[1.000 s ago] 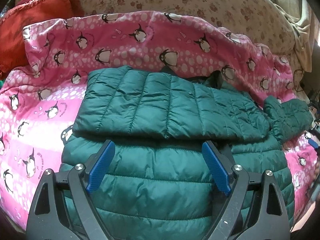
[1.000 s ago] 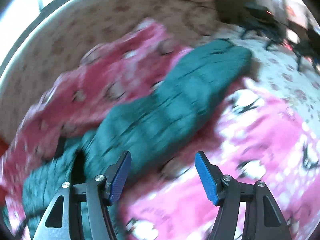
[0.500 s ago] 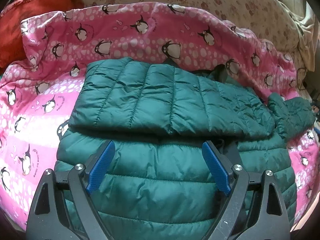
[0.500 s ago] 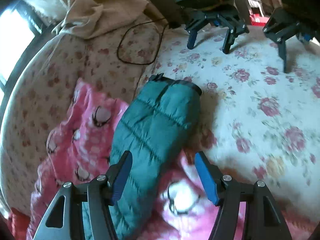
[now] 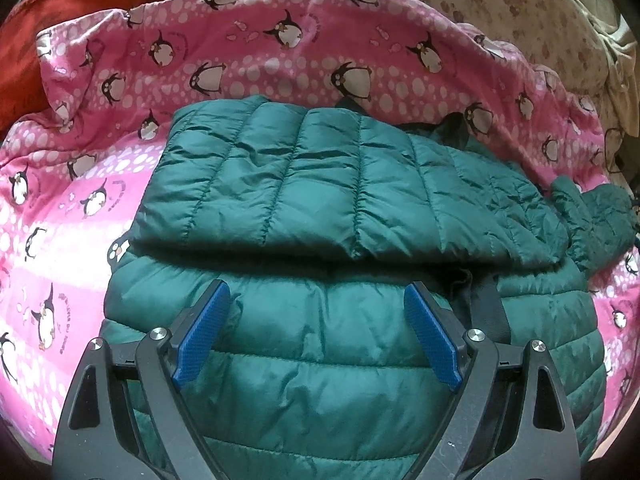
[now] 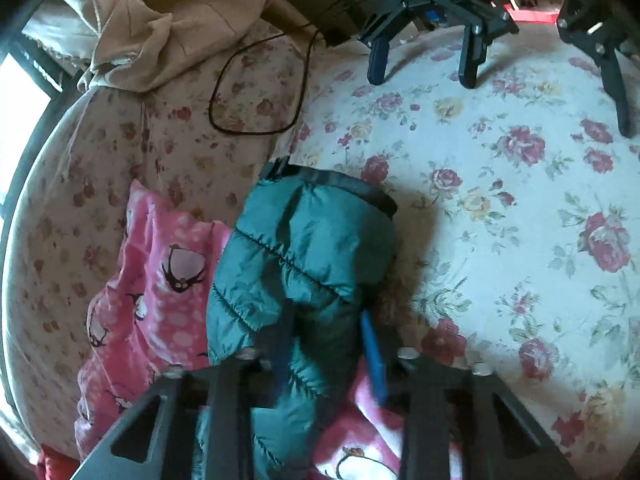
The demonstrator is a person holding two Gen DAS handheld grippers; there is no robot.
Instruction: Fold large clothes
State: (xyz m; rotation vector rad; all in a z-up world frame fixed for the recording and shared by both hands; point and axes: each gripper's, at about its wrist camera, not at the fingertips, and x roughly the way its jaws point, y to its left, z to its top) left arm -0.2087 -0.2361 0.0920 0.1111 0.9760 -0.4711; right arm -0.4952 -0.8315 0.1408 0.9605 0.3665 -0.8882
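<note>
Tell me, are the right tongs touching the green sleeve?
Touching. In the right wrist view the right tongs, which have just been closing, have both blue pads pressed into the green sleeve with the fabric bunched between them.

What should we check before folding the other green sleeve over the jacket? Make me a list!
1. Right gripper on the sleeve: ok. Its jaws have just been closing, and the puffy sleeve sits between them.
2. Grip firm enough to lift: cannot tell; that part of the picture is blurred.
3. First sleeve already folded across the jacket: ok, it lies flat over the top.
4. Left gripper out of the way: not ok. Its jaws stand open right above the jacket body, where the sleeve may land.
5. Penguin blanket free of the grip: cannot tell; it lies close under the sleeve.
</note>
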